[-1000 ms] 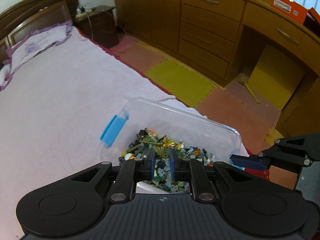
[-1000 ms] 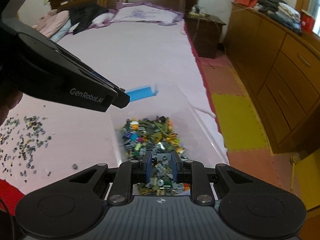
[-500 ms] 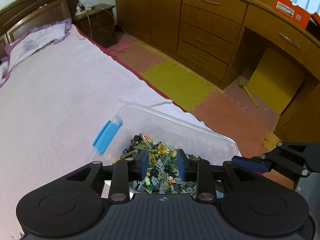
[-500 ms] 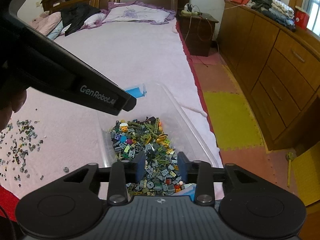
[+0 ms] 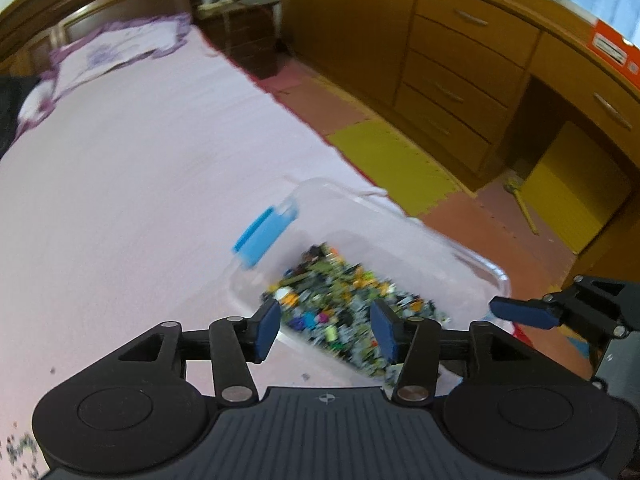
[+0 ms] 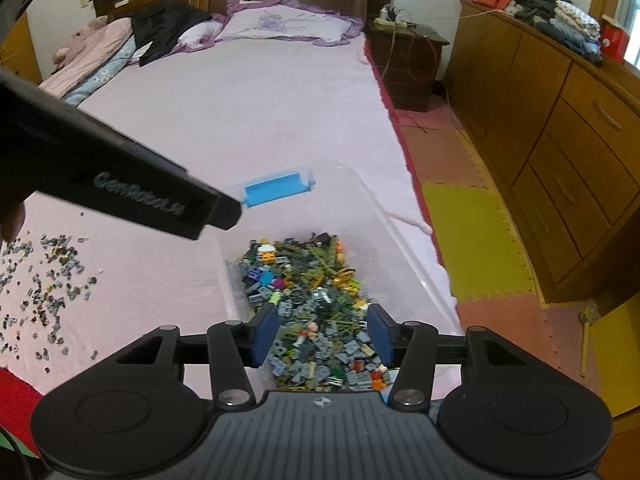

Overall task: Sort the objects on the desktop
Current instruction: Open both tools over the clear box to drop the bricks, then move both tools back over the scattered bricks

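— Both claws were pinched together a second ago; now the left claw and right claw are spreading, nothing gripped.

— And the bin?

— On the bed, toy bricks inside, long axis running toward the headboard.

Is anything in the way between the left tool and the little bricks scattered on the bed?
Nothing visible blocks it. The scattered bricks lie bare on the bed, left of the bin. The left tool is opening, empty.
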`<state>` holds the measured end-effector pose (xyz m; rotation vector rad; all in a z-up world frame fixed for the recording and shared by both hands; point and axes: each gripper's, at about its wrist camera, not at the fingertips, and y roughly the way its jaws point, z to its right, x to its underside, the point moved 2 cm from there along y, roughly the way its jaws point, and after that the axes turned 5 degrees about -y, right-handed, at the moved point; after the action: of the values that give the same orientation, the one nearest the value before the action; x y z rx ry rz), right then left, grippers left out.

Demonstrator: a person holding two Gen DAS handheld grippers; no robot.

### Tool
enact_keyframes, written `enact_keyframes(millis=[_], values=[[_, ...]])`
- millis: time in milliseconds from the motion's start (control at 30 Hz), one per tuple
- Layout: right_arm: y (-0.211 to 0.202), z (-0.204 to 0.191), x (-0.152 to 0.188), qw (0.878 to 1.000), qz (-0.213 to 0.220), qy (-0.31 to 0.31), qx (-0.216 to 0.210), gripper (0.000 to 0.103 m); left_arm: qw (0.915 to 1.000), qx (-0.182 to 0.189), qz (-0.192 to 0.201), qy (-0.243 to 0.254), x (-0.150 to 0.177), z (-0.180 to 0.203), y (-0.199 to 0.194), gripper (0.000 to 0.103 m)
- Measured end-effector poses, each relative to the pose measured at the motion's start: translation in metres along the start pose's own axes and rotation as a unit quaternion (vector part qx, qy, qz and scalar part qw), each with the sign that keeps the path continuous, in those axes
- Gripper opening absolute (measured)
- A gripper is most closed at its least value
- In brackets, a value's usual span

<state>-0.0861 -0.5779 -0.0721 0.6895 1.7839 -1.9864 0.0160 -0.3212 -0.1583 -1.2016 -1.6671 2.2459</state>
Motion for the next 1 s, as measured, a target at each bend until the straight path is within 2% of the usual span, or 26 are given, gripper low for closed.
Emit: enact_keyframes(millis=[233, 367, 500, 633, 1000], values=[[0.003, -0.044, -0.02, 0.999, 0.02, -0.005, -0.043, 0.067, 0.9963, -0.042, 0.003, -0.074, 0.036, -0.045, -0.036, 0.056], [-0.003, -0.085, -0.031, 0.997, 0.023, -0.038, -0.063, 0.072, 0.9917, -0.064, 0.0, -0.112, 0.064, -0.076, -0.062, 0.056], [-0.005, -0.136, -0.038, 0.994, 0.012, -0.072, -0.076, 0.074, 0.9864, -0.08, -0.006, -0.144, 0.083, -0.124, -0.083, 0.056], [-0.003, -0.19, -0.045, 0.993, -0.015, -0.077, -0.092, 0.076, 0.9807, -0.095, -0.012, -0.17, 0.093, -0.179, -0.104, 0.056], [0.025, -0.349, -0.065, 0.988, -0.056, -0.084, -0.113, 0.077, 0.9701, -0.127, -0.038, -0.203, 0.126, -0.307, -0.142, 0.056]])
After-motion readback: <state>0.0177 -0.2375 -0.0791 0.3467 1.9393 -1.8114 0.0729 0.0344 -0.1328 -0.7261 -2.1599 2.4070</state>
